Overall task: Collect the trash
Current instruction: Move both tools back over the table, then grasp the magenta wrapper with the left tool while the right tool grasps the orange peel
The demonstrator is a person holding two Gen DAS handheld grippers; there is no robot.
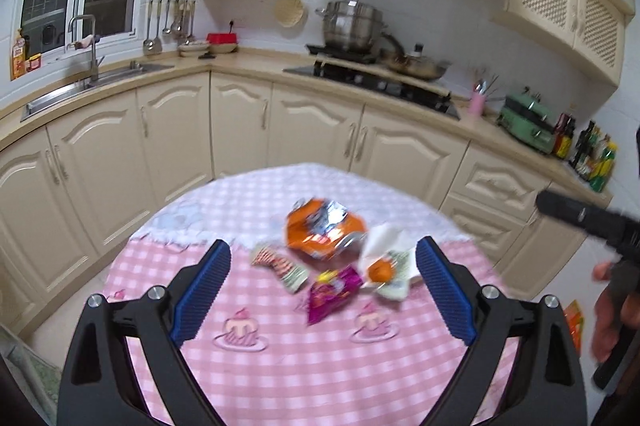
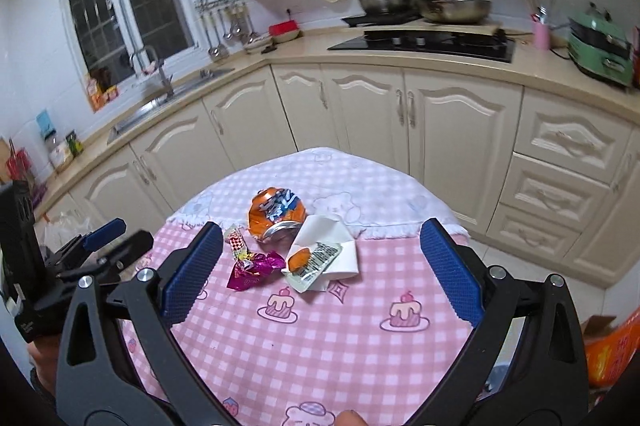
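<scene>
We are finding the left claw [image 1: 322, 290] and right claw [image 2: 320, 272] both spread wide and holding nothing, hovering over the desk [image 2: 280, 346]. The trash is lying clustered mid-desk: a crushed orange can [image 2: 276, 214], a purple wrapper [image 2: 252, 268], a red-white wrapper [image 2: 236, 240] and white paper [image 2: 332, 246]. Only the right view is showing an orange bag [image 2: 612, 354] beyond the desk's right edge. Kitchen cabinets [image 1: 240, 122] are standing behind.
</scene>
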